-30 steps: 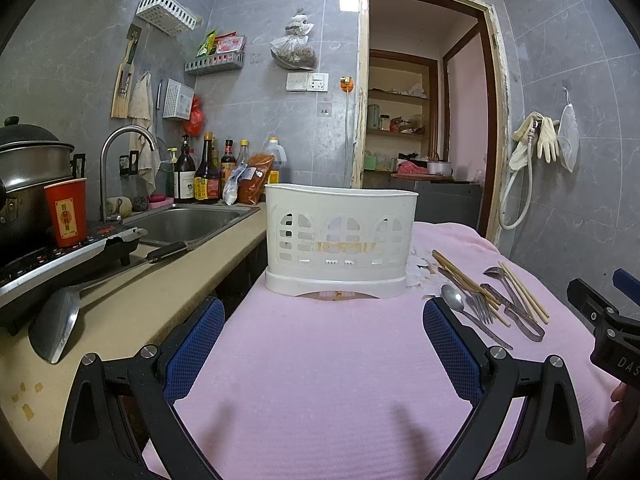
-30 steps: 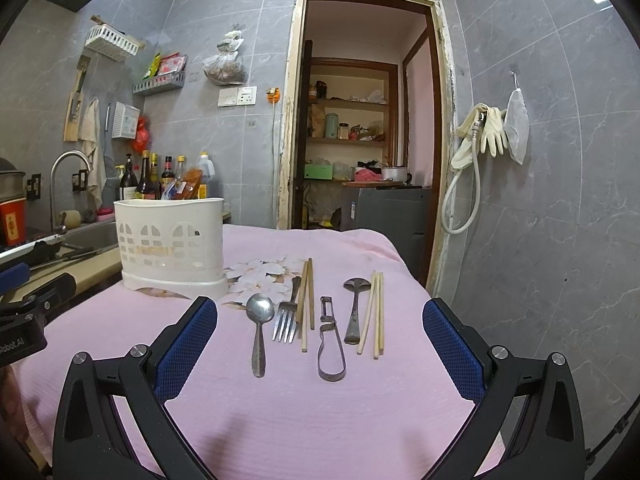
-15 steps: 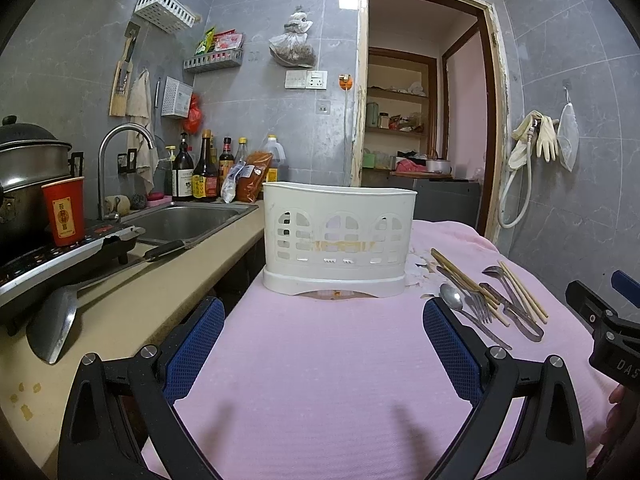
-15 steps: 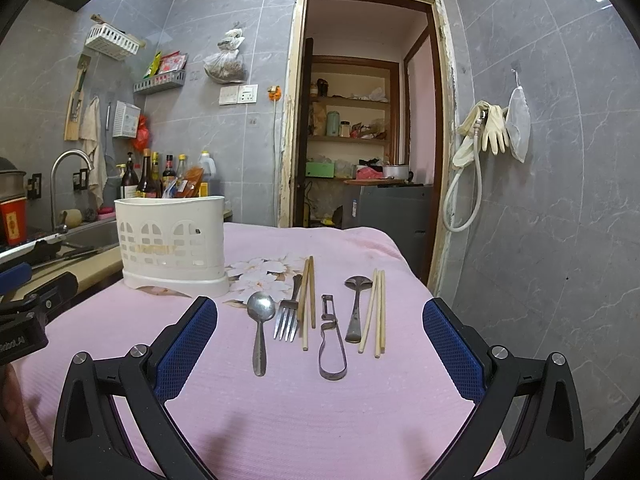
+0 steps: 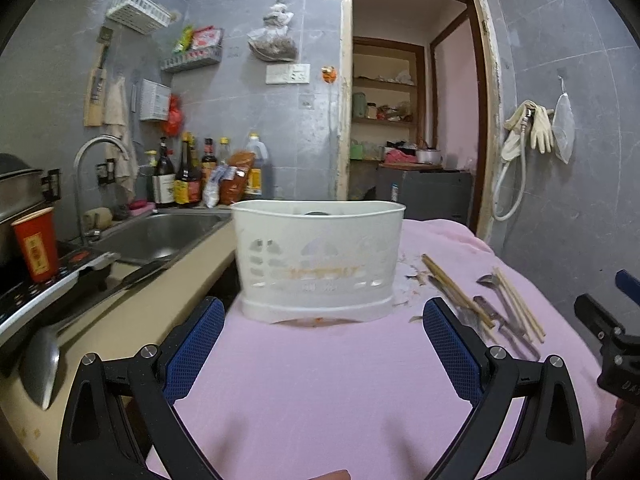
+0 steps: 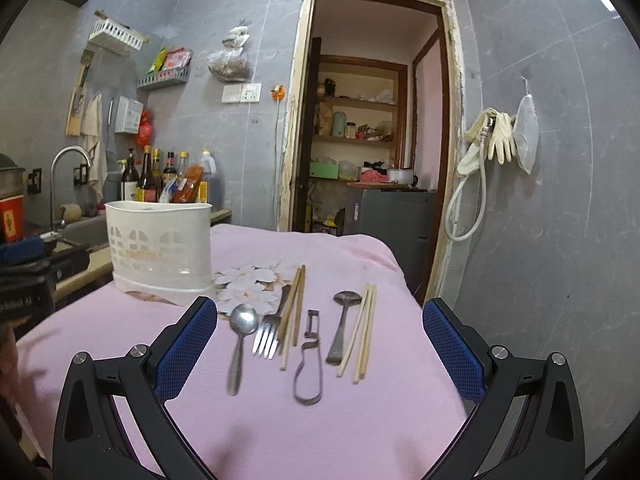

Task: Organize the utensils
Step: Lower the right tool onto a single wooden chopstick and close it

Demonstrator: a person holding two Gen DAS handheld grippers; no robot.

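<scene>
A white slotted utensil holder (image 5: 318, 262) (image 6: 160, 250) stands on the pink cloth (image 5: 320, 380). To its right lie a spoon (image 6: 240, 336), a fork (image 6: 272, 332), a chopstick pair (image 6: 294, 314), a metal peeler (image 6: 310, 360), a ladle-shaped spoon (image 6: 342, 328) and a second chopstick pair (image 6: 362, 332). My left gripper (image 5: 324, 348) is open just in front of the holder, with nothing between its fingers. My right gripper (image 6: 320, 352) is open over the near ends of the utensils, touching none of them.
A beige counter (image 5: 132, 308) with a sink (image 5: 160, 232), tap, bottles, a red cup (image 5: 36, 244) and a ladle (image 5: 44, 356) runs along the left. The cloth's right edge drops off near a grey wall. A doorway (image 6: 372, 128) opens behind.
Both grippers have moved forward: the holder looms larger in the left wrist view, and the utensils sit closer between the right fingers. Nothing was grasped.
</scene>
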